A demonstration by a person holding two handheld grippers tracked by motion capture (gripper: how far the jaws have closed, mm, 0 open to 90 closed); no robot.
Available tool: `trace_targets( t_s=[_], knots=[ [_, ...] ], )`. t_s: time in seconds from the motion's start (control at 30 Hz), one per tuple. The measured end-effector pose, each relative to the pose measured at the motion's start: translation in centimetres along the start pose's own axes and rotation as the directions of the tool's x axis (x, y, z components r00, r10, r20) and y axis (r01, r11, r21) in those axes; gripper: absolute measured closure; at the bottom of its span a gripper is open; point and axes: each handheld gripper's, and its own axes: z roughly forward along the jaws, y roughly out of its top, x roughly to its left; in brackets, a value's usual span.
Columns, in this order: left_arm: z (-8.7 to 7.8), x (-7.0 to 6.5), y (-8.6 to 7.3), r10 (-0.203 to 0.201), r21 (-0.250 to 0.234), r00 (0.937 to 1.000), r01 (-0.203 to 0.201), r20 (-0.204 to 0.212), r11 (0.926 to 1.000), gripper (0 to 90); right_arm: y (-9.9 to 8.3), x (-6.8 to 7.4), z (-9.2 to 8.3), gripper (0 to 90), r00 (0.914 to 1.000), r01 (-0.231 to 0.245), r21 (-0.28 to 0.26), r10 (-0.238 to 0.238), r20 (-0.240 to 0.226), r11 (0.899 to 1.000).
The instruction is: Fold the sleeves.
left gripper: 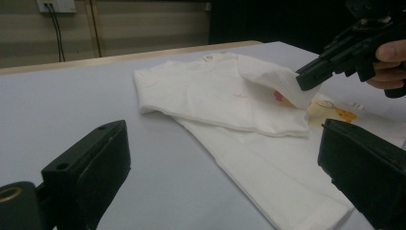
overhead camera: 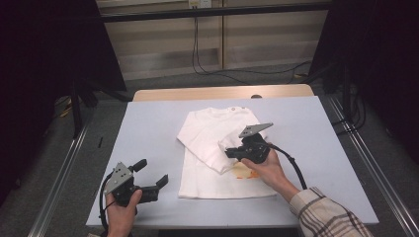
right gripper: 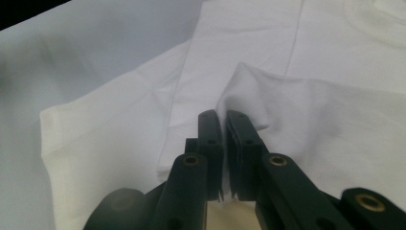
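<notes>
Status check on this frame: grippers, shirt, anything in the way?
Right gripper shut on sleeve, lifting it. Left gripper open, beside the white shirt. Nothing in the way.

We can't read any words or numbers here; the shirt's (overhead camera: 217, 148) orange picture has none.

One white shirt (overhead camera: 217, 148) is seen on one table (overhead camera: 148, 138); two grippers are counted, left gripper (overhead camera: 150, 177) and right gripper (overhead camera: 228, 149).

A blue-grey table (overhead camera: 148, 148) stands before a wall (overhead camera: 163, 44) with hanging black cables (overhead camera: 196, 49).
</notes>
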Motion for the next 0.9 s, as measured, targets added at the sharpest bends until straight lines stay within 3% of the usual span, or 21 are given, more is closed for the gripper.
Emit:
trace_targets(
  t_s=[0.7, 0.9],
  knots=[
    [-0.2, -0.1, 0.0, 0.01, 0.002, 0.9999, -0.01, 0.002, 0.9999, 3.9, -1.0, 1.0, 3.3, 81.0, 0.9995, -0.001, 0.066, 0.003, -0.03, 0.998],
    [-0.2, -0.1, 0.0, 0.01, 0.003, 0.9999, -0.01, 0.001, 0.9999, 4.0, -1.4, 1.3, 3.8, 80.3, 0.9997, 0.001, 0.063, 0.0, -0.022, 0.998]
  ],
)
